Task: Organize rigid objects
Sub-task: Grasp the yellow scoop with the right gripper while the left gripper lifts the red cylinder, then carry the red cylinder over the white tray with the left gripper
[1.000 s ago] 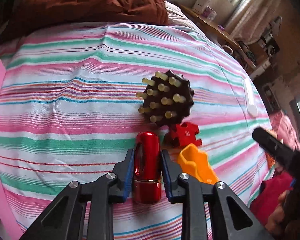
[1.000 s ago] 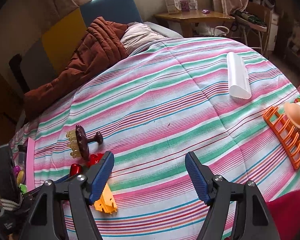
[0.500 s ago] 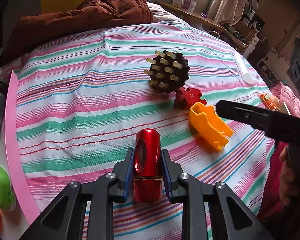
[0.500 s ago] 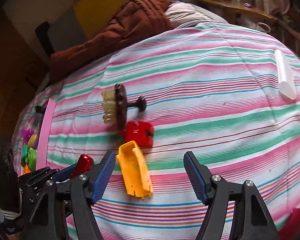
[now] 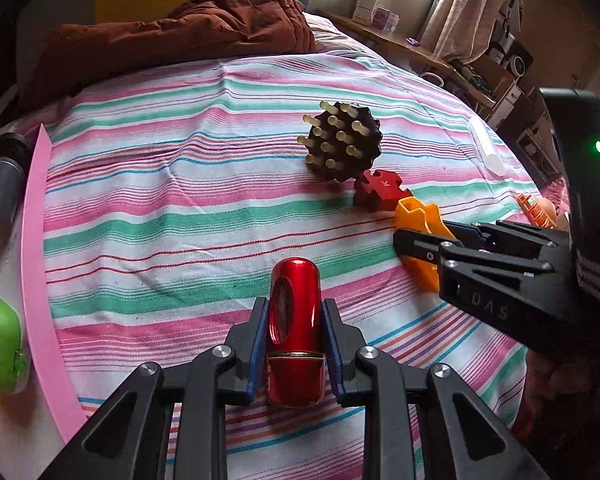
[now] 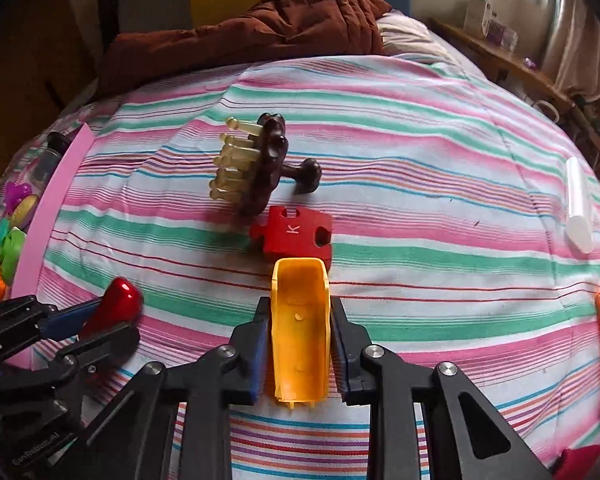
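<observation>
Left tongs (image 5: 294, 344): I have them clamped on the red capsule (image 5: 295, 332), above the striped bed (image 5: 180, 200).
Right tongs (image 6: 299, 346): just closed, gripping the yellow scoop (image 6: 299, 328) beside the red block (image 6: 292, 234).

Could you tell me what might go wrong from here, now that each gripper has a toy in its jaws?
The right gripper, whose jaws have just been closing, pinches the open yellow scoop by its thin side walls; these may flex and let it slip. The scoop's far end meets the red puzzle block, so lifting could drag that into the brown massage brush. The glossy red capsule could slide out of the left gripper.
</observation>
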`<action>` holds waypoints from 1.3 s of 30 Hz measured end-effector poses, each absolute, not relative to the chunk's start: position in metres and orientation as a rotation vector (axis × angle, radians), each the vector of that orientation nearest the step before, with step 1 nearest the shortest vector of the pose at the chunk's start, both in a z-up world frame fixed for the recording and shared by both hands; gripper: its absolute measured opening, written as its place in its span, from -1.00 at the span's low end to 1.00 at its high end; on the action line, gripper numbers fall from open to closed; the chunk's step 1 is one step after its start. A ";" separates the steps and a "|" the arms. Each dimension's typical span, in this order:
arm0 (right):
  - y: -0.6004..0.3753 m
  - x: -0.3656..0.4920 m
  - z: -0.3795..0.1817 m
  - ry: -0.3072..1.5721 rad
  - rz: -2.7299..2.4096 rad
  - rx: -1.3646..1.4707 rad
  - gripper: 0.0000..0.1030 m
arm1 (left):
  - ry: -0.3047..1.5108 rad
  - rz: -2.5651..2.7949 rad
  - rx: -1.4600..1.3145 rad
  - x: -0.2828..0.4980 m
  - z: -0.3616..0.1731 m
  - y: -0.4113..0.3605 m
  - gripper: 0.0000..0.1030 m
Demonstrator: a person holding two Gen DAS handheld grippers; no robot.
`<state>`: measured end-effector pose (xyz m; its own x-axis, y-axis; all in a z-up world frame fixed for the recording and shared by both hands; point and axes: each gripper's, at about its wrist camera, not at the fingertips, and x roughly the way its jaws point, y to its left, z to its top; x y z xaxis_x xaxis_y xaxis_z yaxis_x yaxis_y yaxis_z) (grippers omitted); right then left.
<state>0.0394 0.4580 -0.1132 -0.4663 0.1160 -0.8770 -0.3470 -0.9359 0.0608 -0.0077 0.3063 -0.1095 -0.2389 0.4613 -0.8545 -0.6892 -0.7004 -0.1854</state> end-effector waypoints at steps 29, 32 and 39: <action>0.435 0.039 -0.121 -0.019 2.499 -1.398 -0.48 | 0.302 2.255 -1.030 0.016 -0.017 0.237 -0.51; 0.433 0.041 -0.121 -0.018 2.502 -1.387 -0.48 | 0.299 2.301 -1.017 0.013 -0.012 0.221 -0.51; 0.430 0.040 -0.123 -0.030 2.505 -1.364 -0.48 | 0.280 2.372 -1.012 0.009 -0.007 0.192 -0.51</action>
<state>0.0402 0.4300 -0.1226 -0.5108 0.2601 -0.8194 -0.2401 -0.9584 -0.1545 0.0088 0.1915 -0.0074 -0.5714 0.3979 -0.7177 -0.5541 -0.8322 -0.0202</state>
